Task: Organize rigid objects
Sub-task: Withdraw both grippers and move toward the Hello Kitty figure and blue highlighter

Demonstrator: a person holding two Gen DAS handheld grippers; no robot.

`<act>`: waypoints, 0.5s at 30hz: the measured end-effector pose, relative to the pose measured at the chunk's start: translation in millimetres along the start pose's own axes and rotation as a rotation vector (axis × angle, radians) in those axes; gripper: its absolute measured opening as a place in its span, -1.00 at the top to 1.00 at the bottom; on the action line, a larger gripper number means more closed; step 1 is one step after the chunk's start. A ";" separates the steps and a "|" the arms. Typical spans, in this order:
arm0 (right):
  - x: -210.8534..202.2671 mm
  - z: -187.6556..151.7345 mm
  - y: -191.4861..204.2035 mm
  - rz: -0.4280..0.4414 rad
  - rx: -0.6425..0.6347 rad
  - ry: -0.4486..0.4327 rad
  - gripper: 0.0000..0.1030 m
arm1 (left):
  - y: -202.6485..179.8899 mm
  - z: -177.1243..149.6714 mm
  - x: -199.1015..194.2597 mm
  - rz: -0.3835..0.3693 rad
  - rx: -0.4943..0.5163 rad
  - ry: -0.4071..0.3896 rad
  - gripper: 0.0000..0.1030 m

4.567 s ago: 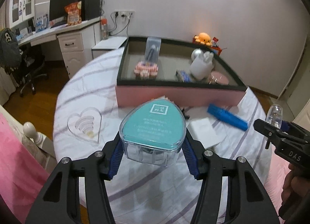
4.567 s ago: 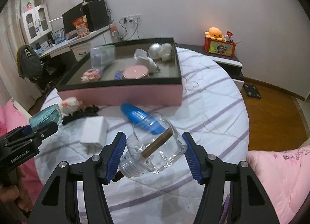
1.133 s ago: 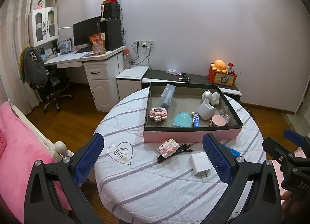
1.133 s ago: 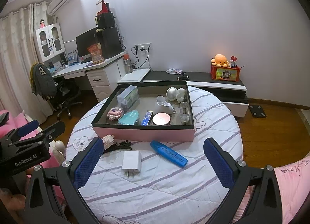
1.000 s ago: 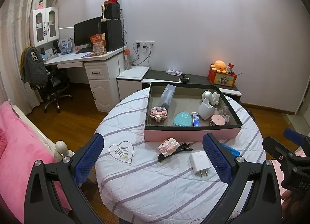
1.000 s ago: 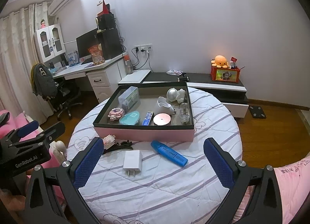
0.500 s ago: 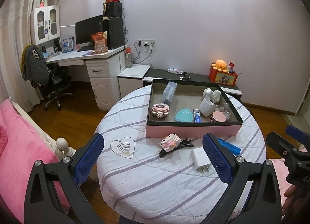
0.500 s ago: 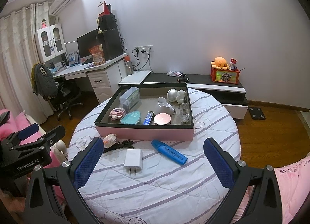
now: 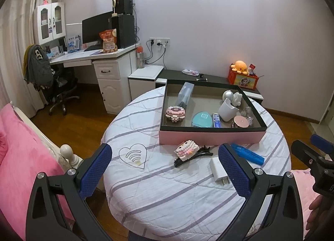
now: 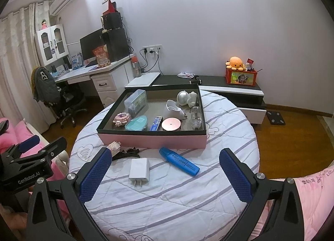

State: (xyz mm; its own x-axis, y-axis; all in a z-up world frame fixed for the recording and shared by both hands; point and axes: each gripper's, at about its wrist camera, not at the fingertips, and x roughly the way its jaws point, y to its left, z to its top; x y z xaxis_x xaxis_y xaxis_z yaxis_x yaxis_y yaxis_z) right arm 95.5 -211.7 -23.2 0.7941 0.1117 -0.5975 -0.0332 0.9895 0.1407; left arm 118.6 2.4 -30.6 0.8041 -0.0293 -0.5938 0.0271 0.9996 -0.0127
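**Both grippers hang open over a half-sorted worktop**

Left wrist view: the left gripper (image 9: 165,163) hovers empty, jaws spread wide, above the round worktop (image 9: 167,195). The pink tray (image 9: 208,135) holds a teal case (image 9: 202,119), a white cup (image 9: 228,109) and a pink brick model (image 9: 175,113). Outside it, near the front wall, lie a second brick model (image 9: 186,149), a black hair clip (image 9: 195,155), a white charger (image 9: 218,169) and a blue marker (image 9: 248,154).

Right wrist view: the right gripper (image 10: 163,175) is likewise wide open and empty. The charger (image 10: 139,169) and marker (image 10: 179,161) lie side by side before the tray (image 10: 152,138); a clear bottle (image 10: 196,117) rests inside.
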 end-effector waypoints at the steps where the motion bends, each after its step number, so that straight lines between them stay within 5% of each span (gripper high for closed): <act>1: 1.0 -0.5 0.4 -0.001 -0.002 0.001 -1.00 | -0.1 -0.3 0.5 0.001 0.001 -0.001 -1.00; 15: 62.6 -28.0 -21.8 -0.038 0.003 0.150 -1.00 | -8.6 -32.3 63.5 -0.009 0.035 0.133 -1.00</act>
State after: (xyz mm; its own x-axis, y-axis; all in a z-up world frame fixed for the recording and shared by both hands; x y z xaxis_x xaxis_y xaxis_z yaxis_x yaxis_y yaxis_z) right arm 129.0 -223.7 -85.7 0.6951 0.0864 -0.7137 -0.0023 0.9930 0.1180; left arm 150.3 -7.8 -94.2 0.7177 -0.0349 -0.6955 0.0568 0.9984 0.0084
